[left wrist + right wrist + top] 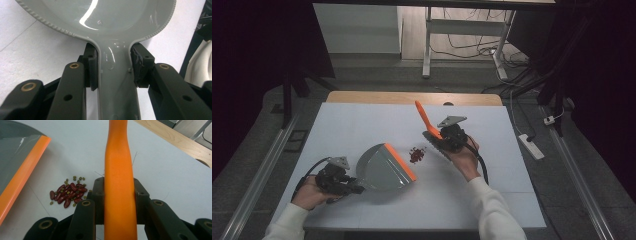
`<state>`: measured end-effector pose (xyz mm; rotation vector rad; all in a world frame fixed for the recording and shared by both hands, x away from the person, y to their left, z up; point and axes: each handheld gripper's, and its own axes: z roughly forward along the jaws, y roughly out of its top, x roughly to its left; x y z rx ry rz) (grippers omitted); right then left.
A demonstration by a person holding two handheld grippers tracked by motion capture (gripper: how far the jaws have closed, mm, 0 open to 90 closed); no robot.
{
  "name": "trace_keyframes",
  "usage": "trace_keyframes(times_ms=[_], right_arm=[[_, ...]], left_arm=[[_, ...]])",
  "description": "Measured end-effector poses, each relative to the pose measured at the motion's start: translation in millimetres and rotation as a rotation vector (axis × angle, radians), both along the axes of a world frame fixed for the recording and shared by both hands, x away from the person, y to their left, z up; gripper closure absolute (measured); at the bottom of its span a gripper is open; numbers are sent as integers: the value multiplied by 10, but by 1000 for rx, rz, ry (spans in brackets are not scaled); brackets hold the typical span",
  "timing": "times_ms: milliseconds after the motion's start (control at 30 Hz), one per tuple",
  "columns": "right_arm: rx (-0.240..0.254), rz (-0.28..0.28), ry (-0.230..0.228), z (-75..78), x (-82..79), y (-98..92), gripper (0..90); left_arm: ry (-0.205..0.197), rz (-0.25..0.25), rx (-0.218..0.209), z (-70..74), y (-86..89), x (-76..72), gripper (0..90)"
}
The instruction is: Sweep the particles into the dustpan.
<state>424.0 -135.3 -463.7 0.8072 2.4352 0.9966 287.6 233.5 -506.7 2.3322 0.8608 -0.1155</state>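
A grey dustpan (pixel 382 169) with an orange lip (pixel 401 162) rests on the white table. My left gripper (pixel 343 184) is shut on its grey handle (pixel 117 82), the pan's bowl (pixel 100 15) spreading out ahead of the jaws. A small pile of red and green beans (pixel 416 154) lies just right of the lip, also seen as beans (pixel 68 194) in the right gripper view. My right gripper (pixel 447 139) is shut on the brush's orange handle (pixel 118 182), which sticks up and away toward the back (pixel 424 117). The brush head is hidden below the gripper.
The white tabletop (pixel 362 125) ends in a wooden strip at the back (pixel 412 97). A power strip (pixel 532 146) and cables lie on the floor to the right. Metal rails (pixel 267 165) run along both sides.
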Motion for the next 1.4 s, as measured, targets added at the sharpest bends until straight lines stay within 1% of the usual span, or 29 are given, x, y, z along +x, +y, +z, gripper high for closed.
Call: trace_keyframes(times_ms=[133,200,267,367,500,667,767,833,933,1133,1333,1400], right_arm=[[-11,8,-1,-10,13,39,701],[-18,10,-5,-3,12,61,701],[-13,12,-8,14,16,76,701],[-10,15,-12,33,22,89,701],[-15,15,-12,12,37,111,701],[-43,17,-5,-40,55,150,701],[-63,19,-9,-68,67,173,701],[-66,18,-2,-86,78,176,701],[-71,16,3,-120,94,185,701],[-98,11,0,-159,123,208,701],[-103,5,0,-177,159,227,701],[-103,7,7,-189,170,240,702]], left_arm=[[5,-10,1,23,-56,52,618],[8,-19,13,39,-92,89,618],[14,-27,13,55,-109,121,618],[17,-22,19,58,-123,144,618],[27,-18,30,37,-106,142,618],[37,-29,30,22,-133,148,618],[45,-37,41,0,-156,158,618],[50,-42,46,-7,-168,162,618],[55,-43,42,-9,-185,167,618],[63,-48,36,-22,-209,196,618],[72,-52,35,-31,-230,215,618],[74,-53,37,-33,-236,217,618]])
